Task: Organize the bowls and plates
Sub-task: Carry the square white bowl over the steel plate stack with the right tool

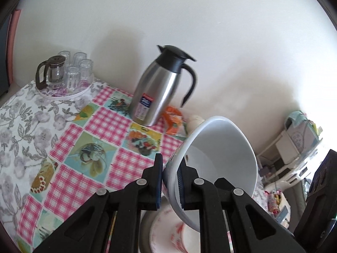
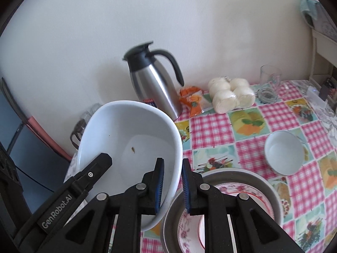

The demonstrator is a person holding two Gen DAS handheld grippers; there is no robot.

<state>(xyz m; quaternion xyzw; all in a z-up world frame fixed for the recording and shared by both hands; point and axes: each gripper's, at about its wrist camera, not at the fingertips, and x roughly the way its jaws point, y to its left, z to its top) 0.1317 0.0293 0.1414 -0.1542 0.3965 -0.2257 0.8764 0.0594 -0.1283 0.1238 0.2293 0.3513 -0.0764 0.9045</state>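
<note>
A large white bowl (image 1: pixel 221 147) is held tilted above the table; both grippers clamp its rim from opposite sides. My left gripper (image 1: pixel 171 181) is shut on the rim, and so is my right gripper (image 2: pixel 172 185), where the bowl (image 2: pixel 130 139) shows a small brown speck inside. Below it sits a metal dish (image 2: pixel 231 177) holding a floral plate (image 2: pixel 238 191), also seen in the left wrist view (image 1: pixel 164 229). A small white bowl (image 2: pixel 283 154) stands on the checked tablecloth to the right.
A steel thermos jug (image 1: pixel 155 92) stands by the wall, with an orange packet (image 2: pixel 192 100), wrapped white buns (image 2: pixel 229 94) and a glass (image 2: pixel 270 76). A tray with a glass teapot (image 1: pixel 52 71) and tumblers sits at far left. A shelf (image 1: pixel 294 143) stands beyond the table's right edge.
</note>
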